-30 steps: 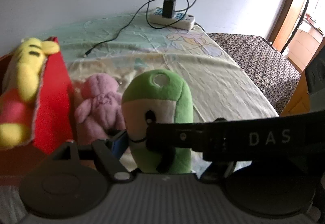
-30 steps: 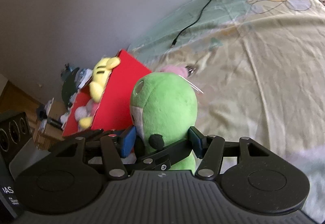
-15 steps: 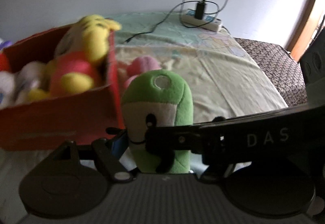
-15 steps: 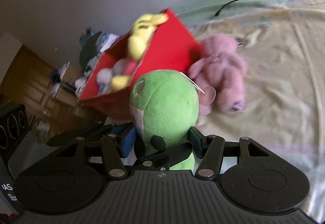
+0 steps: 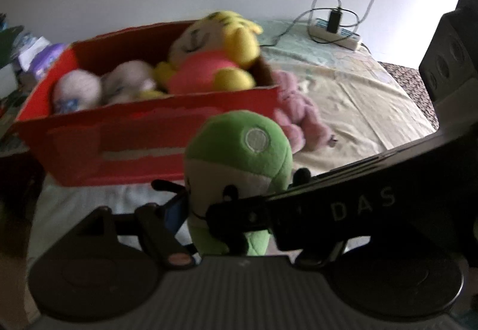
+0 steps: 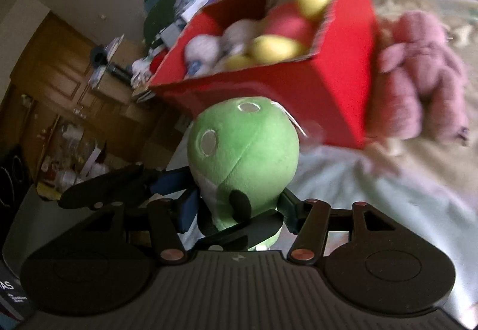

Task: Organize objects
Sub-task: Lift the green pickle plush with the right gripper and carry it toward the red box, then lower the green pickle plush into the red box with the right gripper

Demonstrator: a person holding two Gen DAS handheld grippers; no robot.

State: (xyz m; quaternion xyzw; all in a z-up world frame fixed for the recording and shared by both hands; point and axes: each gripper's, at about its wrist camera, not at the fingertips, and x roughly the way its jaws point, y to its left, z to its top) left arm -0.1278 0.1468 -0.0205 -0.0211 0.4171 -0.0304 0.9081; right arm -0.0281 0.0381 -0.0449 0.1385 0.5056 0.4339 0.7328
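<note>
Both fingers of the left gripper [image 5: 230, 219] press on the lower body of a green plush toy [image 5: 239, 162], one blue-padded finger at its left flank; the other side is hidden behind the black body of the right gripper [image 5: 343, 210], which crosses the left wrist view with the letters "DAS" on it. Beyond the toy, in that same view, stands a red cardboard box [image 5: 149, 135] on a pale bedsheet [image 5: 358, 96]. Inside the box lie a yellow plush in a pink shirt [image 5: 215, 61] and two pale round plush toys [image 5: 104, 85]. A pink plush animal [image 5: 295, 114] lies on the sheet, touching the box's right end. Farther back a white power strip [image 5: 337, 34] with a black charger plugged in rests near the wall.

From the right wrist view, the right gripper [image 6: 239, 210] clamps the same green plush toy [image 6: 242, 150] low on its body, a finger on either side. The toy is upright, held above the sheet in front of the red cardboard box [image 6: 328, 85], not inside it. The pink plush animal [image 6: 424, 76], blurred, lies against the box's right wall. A cluttered wooden cabinet [image 6: 59, 76] stands at left.
</note>
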